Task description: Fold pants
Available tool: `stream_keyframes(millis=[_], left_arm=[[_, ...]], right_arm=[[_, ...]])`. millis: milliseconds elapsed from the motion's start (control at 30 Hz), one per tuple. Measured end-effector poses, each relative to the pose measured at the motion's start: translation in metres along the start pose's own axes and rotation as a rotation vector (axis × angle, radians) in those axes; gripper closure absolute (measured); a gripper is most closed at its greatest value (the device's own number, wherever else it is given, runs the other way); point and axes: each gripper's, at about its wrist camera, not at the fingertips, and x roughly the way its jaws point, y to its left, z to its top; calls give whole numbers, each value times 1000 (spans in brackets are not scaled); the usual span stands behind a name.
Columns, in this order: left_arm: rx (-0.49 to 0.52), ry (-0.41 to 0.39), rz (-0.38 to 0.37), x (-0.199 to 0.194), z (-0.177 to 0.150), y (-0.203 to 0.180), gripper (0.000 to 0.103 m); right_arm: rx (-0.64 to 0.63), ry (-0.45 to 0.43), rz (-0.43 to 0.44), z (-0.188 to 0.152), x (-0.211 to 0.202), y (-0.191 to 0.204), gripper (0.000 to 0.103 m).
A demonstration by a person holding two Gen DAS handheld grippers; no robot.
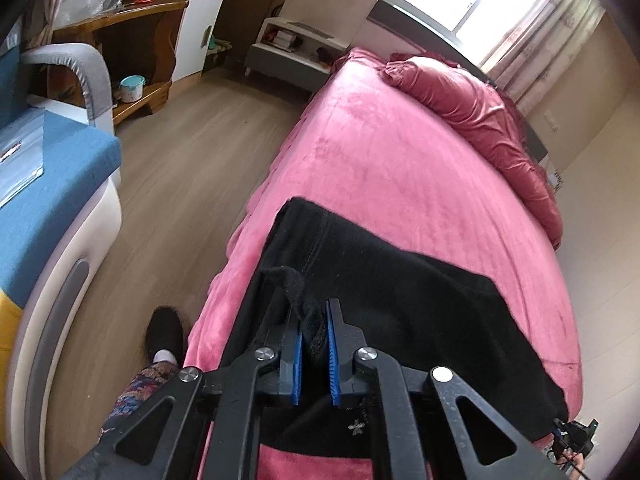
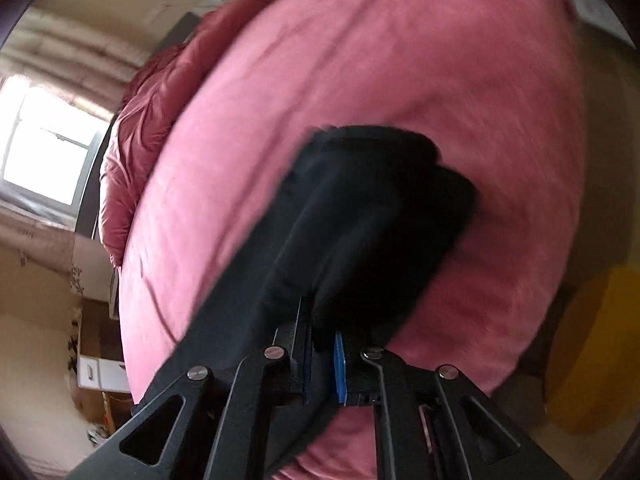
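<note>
Black pants (image 1: pixel 400 304) lie spread across the near part of a pink bed (image 1: pixel 400 160). My left gripper (image 1: pixel 314 320) is shut on a bunched edge of the pants, with black cloth pinched between its blue pads (image 1: pixel 295 360). In the right wrist view, which is blurred, my right gripper (image 2: pixel 320 344) is shut on another part of the black pants (image 2: pixel 384 208), and the cloth hangs in folds from it above the pink bed (image 2: pixel 400 60). The right gripper also shows at the lower right edge of the left wrist view (image 1: pixel 576 436).
A crumpled dark pink duvet (image 1: pixel 480 108) lies along the bed's far side by the window. A blue and white sofa (image 1: pixel 52 184) stands to the left across the wooden floor (image 1: pixel 180 168). The person's foot (image 1: pixel 164 336) is beside the bed. A desk and cabinets stand at the back.
</note>
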Motion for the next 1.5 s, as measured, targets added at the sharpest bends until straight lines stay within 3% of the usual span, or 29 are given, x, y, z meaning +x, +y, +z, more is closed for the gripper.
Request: stream_keyframes(millis=[33, 167, 200, 233, 267, 367, 467, 567, 633, 700, 867, 933, 1067, 1267, 1500], left_arm=[[-9, 7, 11, 2, -2, 2, 93], [-19, 14, 26, 3, -4, 8, 93], [-16, 12, 27, 2, -5, 8, 93], [-13, 8, 28, 1, -5, 8, 93], [-11, 4, 29, 1, -5, 7, 93], [-1, 16, 28, 3, -6, 6, 93], [-3, 35, 20, 4, -7, 10, 89], [-1, 53, 24, -2, -8, 14, 78], [0, 49, 40, -9, -8, 18, 74], [-12, 57, 33, -17, -7, 26, 74], [-104, 71, -71, -39, -12, 46, 74], [-126, 72, -107, -43, -16, 50, 74], [-198, 89, -158, -31, -18, 57, 67], [-188, 112, -165, -6, -15, 38, 66], [-220, 99, -161, 8, -2, 34, 69]], right_arm=[[20, -12, 3, 0, -2, -6, 79], [1, -74, -34, 7, -17, -6, 77], [-26, -92, -55, 12, -21, 0, 81], [-56, -112, -68, 16, -25, 7, 93], [-77, -124, -73, 19, -31, 14, 95], [-169, -168, -93, 25, -41, 35, 95], [-193, -112, -211, 26, -25, 30, 95], [-166, -84, -237, 20, -24, 22, 89], [-160, -92, -244, 15, -33, 20, 67], [-189, -109, -286, 7, -44, 26, 54], [-417, -168, -388, -30, -70, 72, 54], [-566, -139, -355, -50, -64, 111, 54], [-808, 24, -186, -97, -19, 194, 54], [-1015, 322, 104, -188, 67, 319, 55], [-1110, 542, 176, -264, 158, 416, 55]])
